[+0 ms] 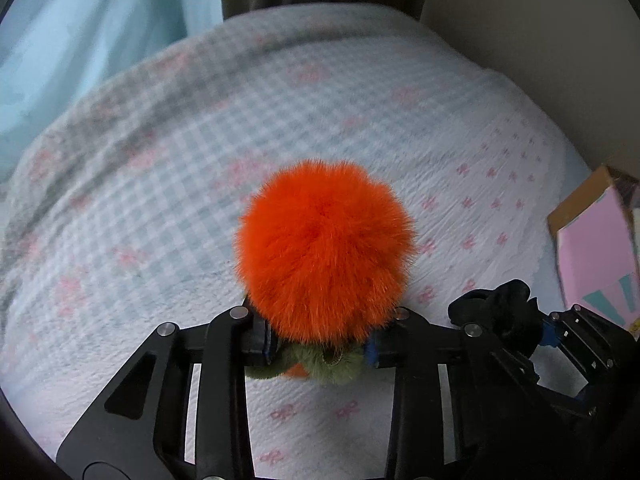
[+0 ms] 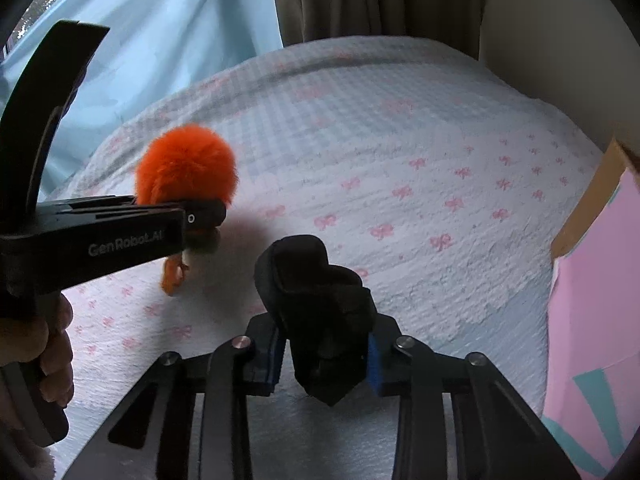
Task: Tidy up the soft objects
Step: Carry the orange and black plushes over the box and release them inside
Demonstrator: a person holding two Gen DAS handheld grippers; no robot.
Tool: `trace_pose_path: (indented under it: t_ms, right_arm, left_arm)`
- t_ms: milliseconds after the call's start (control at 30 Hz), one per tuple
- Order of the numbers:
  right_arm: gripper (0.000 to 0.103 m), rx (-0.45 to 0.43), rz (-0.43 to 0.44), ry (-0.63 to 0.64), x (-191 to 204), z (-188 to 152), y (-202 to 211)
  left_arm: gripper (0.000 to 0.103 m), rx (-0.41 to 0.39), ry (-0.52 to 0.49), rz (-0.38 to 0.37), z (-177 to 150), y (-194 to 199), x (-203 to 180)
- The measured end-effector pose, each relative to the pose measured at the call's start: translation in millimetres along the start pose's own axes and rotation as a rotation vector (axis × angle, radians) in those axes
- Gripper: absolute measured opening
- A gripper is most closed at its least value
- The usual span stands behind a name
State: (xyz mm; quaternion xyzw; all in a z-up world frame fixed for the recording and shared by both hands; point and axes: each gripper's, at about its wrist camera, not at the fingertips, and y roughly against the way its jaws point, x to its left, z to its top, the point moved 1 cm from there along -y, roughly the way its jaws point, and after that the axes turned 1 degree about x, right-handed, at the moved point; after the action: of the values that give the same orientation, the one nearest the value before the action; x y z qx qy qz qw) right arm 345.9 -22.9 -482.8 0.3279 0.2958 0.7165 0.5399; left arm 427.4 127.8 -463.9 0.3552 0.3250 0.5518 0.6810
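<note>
My left gripper [image 1: 320,348] is shut on a fluffy orange pompom toy [image 1: 324,248] with an olive-green furry part [image 1: 336,366] below it, held above the bed. The toy also shows in the right wrist view [image 2: 186,164], at the left, in the left gripper [image 2: 208,216]. My right gripper [image 2: 326,354] is shut on a rolled black soft cloth item [image 2: 316,300]. In the left wrist view the right gripper [image 1: 548,332] and the black item [image 1: 500,308] sit at the lower right.
The bed is covered by a white quilt with pink bows and a checked patch [image 1: 200,184]. A cardboard box with a pink lining [image 2: 592,288] stands at the right edge. Light blue and brown curtains [image 2: 180,20] hang behind the bed.
</note>
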Motion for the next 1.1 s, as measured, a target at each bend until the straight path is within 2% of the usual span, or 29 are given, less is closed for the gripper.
trace_pose_path:
  t_ms: [333,567,733,867,1100]
  right_arm:
    - [0.03,-0.089,-0.001,-0.01,5.5,28.2,70.9]
    - [0.03,-0.162,-0.01,-0.03,6.5,46.6,148.5]
    - [0.03,-0.205,-0.023,-0.057,2.5,56.9,216.3]
    - [0.03,-0.208,-0.041,-0.084,-6.7,61.3,267.0]
    - [0.03,-0.179,-0.094,-0.127,-41.2,60.0,339.1]
  left_arm:
    - [0.028,-0.087,-0.007,0.014,14.4,79.7,-17.0]
    - [0.028,-0.134,0.005,0.022,17.1,154.3,-41.3]
    - [0.028,-0.157,-0.017,0.01,14.9,217.0,-75.7]
    - [0.028,-0.168,-0.028,-0.017,10.1,264.2,-107.3]
    - [0.028,-0.186,-0.038,-0.068,5.5,317.1,-161.4]
